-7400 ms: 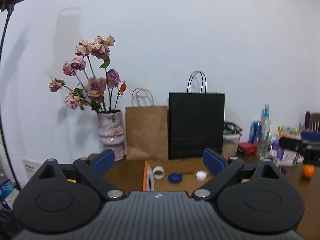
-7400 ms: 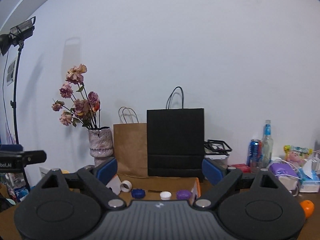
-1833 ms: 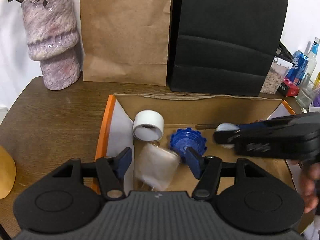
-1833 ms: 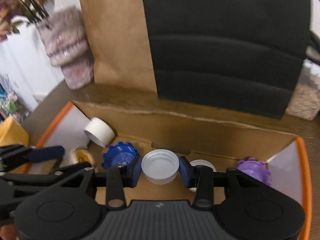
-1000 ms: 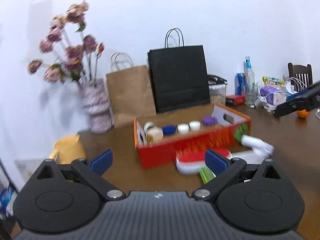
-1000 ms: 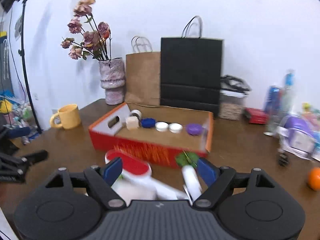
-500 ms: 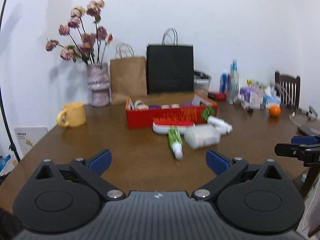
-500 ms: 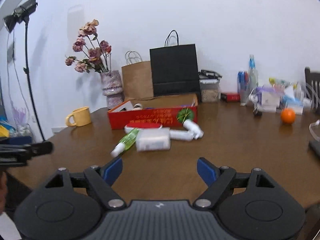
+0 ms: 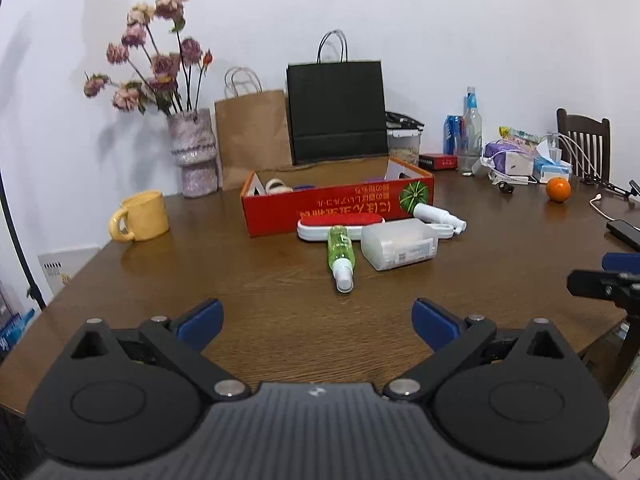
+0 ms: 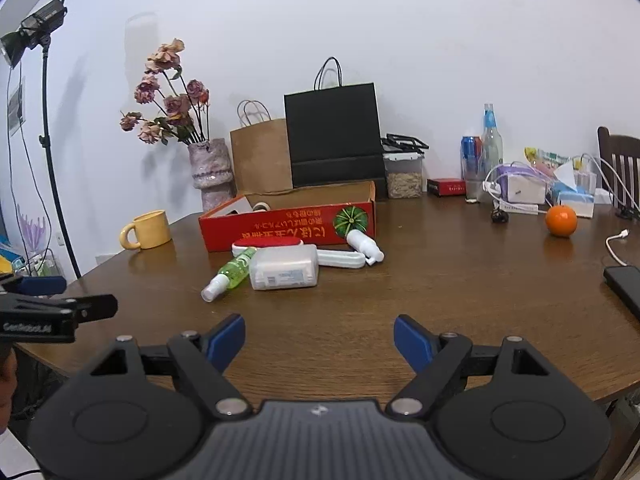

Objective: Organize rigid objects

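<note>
A red cardboard box [image 9: 340, 204] stands mid-table and holds a tape roll and bottle caps; it also shows in the right wrist view [image 10: 288, 226]. In front of it lie a red-and-white lint brush [image 9: 340, 226], a green spray bottle [image 9: 340, 254], a clear plastic case [image 9: 398, 244] and a white spray bottle [image 9: 438, 216]. The same items show in the right wrist view: green bottle [image 10: 230, 272], case [image 10: 285, 267], white bottle [image 10: 364, 246]. My left gripper [image 9: 318, 320] is open and empty, near the table's front edge. My right gripper [image 10: 320, 340] is open and empty, also well short of the objects.
A yellow mug [image 9: 140, 216] stands left of the box. A vase [image 9: 194, 152], brown bag [image 9: 252, 136] and black bag [image 9: 336, 112] line the wall. Bottles, tissue and an orange [image 9: 558, 190] sit at the right. A phone [image 10: 624, 284] lies at the right edge.
Both grippers have drawn back from the box toward the table's front edge. The view has steadied. Both jaws stay open and empty.
</note>
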Motion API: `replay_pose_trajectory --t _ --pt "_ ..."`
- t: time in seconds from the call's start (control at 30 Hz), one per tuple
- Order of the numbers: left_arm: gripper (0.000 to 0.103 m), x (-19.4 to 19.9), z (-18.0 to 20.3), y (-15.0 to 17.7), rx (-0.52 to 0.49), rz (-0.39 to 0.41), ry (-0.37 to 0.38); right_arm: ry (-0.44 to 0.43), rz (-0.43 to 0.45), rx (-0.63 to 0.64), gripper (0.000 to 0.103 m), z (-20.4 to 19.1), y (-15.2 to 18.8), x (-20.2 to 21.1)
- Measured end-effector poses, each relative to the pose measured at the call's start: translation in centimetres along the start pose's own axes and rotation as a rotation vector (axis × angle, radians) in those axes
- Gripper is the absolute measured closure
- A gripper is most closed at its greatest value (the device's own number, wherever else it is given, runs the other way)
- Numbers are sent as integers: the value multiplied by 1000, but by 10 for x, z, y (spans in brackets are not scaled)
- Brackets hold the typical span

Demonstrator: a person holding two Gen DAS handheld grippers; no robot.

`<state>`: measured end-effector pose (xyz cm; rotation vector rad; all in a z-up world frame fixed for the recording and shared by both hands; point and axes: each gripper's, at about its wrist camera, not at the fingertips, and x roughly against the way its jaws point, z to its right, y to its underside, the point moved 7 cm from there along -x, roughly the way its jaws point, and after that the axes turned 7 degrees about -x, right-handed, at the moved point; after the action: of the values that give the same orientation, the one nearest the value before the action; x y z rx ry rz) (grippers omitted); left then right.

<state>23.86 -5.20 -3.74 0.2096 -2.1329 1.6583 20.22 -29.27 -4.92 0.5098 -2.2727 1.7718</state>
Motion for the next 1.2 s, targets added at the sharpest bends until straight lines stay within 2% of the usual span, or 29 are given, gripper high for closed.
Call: replay_pose_trajectory --t 0.07,0.23,0.3,0.4,0.5,0.6,0.63,0.77,0.93,1.0,1.03,1.07,1.2 --pt "0 -12 2 -3 10 -16 3 5 -8 -5 23 4 0 -6" --pt "0 -41 14 -20 -5 3 23 17 -28 -27 23 18 -4 -26" --pt "0 -58 18 -28 -12 9 43 22 -33 -36 23 23 -8 -36" --pt "1 -90 19 -41 -15 2 29 12 -35 -35 23 26 -17 -52" --pt "4 -116 24 -51 17 -5 74 -4 -37 -42 25 27 -26 -68" --pt "16 -141 35 -57 47 -12 136 -44 -52 -78 39 27 -34 -92" --pt "24 -150 39 -60 45 -19 148 -60 -61 -97 44 27 -37 -103" --pt "41 -186 47 -66 81 -59 183 -126 -90 -201 54 28 -48 -149" --pt "46 -212 33 -58 237 -131 259 -196 -147 -312 59 17 -57 -210" --pt "56 -216 28 -57 300 -146 309 -219 -169 -345 62 11 -56 -226" --pt "64 -217 28 -56 327 -145 341 -224 -187 -356 68 10 -55 -233" --pt "65 -217 27 -55 352 -142 362 -226 -201 -365 72 9 -52 -239" --pt "66 -216 26 -51 390 -125 362 -224 -209 -403 76 9 -49 -242"
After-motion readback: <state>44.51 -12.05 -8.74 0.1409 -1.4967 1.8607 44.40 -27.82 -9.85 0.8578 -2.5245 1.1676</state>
